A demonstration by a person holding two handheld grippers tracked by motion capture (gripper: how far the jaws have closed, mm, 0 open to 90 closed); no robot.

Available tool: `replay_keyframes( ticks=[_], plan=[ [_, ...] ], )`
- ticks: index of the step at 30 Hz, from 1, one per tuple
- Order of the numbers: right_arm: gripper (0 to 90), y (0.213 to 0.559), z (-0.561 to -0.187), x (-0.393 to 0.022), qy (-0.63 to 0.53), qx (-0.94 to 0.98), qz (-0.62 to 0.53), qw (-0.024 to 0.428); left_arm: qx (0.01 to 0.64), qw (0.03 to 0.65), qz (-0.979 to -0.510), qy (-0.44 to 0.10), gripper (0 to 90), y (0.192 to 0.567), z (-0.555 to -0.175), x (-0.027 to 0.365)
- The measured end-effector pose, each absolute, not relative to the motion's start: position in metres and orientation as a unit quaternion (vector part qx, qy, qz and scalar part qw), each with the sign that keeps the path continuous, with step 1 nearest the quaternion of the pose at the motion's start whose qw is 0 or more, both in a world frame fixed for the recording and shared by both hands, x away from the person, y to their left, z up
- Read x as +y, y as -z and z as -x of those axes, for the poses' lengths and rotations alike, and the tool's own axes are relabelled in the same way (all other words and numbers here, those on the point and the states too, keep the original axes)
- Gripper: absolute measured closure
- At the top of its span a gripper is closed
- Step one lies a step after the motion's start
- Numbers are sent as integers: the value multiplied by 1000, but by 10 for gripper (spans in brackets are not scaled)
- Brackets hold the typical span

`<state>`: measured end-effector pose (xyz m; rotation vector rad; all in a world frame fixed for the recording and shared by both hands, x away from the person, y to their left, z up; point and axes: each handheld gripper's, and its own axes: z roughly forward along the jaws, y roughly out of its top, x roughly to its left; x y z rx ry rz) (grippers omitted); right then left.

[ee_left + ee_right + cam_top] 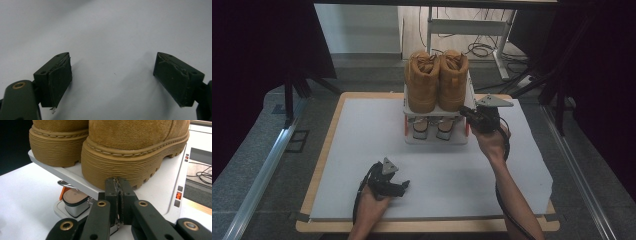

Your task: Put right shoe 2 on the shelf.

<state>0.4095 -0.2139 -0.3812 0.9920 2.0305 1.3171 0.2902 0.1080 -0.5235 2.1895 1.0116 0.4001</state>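
Looking down, high view: a white two-level shoe rack (469, 97) stands at the far middle of the white table mat (362, 150).
Top shelf: a pair of tan suede boots (437, 80) side by side, heels toward the person.
Lower shelf: two smaller shoes (432, 127), detail too small to read.
Right gripper (463, 114): held at the rack's right front corner, level with the top shelf, tips pointing at the right boot's heel.
Left gripper (404, 186): resting low on the mat near the front edge, well apart from the rack.

Left gripper view: both pads (60, 81) stand wide apart, nothing between them, bare mat beneath.

Right gripper view: jaws pressed together, pad against pad, with nothing held.
Tip position: right at the ribbed sole of the nearer boot (135, 165), just above the shelf edge (75, 180); contact with the sole probably, not certain from this angle.
Second boot (57, 145): beside it on the same shelf.
Under the shelf: heel of a lower shoe (73, 203), with an orange part next to it.
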Motion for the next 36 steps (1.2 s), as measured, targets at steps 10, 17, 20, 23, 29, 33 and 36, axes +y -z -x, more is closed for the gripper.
replay_keyframes(
  ticks=[10,17,20,23,29,33,36],
  plan=[
    [766,377,-403,-216,-489,749,-362,262,389,341,-842,-154,150,524,-290,108],
    [643,376,-398,-217,-486,754,-355,263,388,341,-842,-155,150,523,-290,108],
    [570,376,-396,-217,-485,756,-350,264,388,341,-842,-155,150,524,-290,108],
    [485,376,-394,-219,-487,761,-346,254,387,341,-842,-155,150,524,-290,108],
    [385,378,-391,-223,-490,765,-339,246,388,342,-842,-154,150,524,-290,108],
    [326,380,-389,-227,-488,768,-334,245,388,342,-842,-154,150,524,-290,108],
    [292,383,-387,-229,-493,768,-333,239,389,343,-841,-155,150,524,-290,108]
  ],
)
